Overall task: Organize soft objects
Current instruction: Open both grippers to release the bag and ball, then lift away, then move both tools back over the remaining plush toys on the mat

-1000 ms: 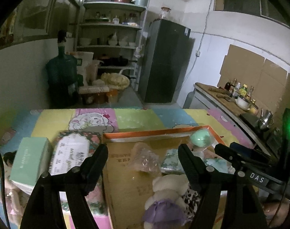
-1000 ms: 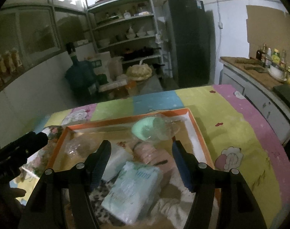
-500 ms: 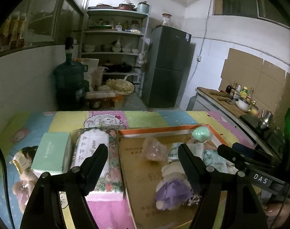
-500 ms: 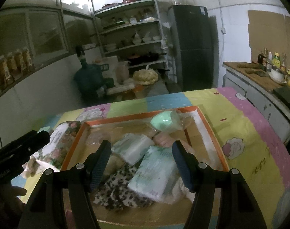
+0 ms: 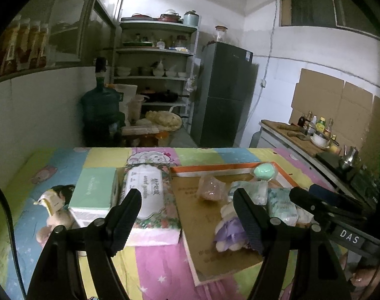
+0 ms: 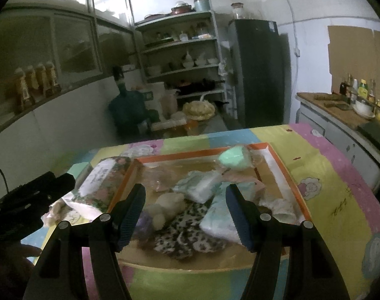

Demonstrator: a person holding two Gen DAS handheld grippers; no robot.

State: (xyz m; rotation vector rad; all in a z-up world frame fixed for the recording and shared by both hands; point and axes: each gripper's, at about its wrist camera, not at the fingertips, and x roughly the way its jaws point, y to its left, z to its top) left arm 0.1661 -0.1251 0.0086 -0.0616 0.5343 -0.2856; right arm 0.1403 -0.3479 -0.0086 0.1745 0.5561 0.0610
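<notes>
We held both tools, left [image 5: 187, 216] and right [image 6: 185, 211], apart and empty above the orange-rimmed tray [image 6: 293, 187]; a careless grab risked snagging neighbouring soft packs [image 6: 198, 187].

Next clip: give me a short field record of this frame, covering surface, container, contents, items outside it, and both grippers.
surface: table with a patchwork cartoon cloth
container: shallow orange-rimmed box
contents: mint ball, tissue packs, plush toy, leopard cloth
outside the box, left of it: floral pack, mint-green box, small doll
left gripper: open, nothing between the fingers, above the table
right gripper: open, nothing held, over the box
</notes>
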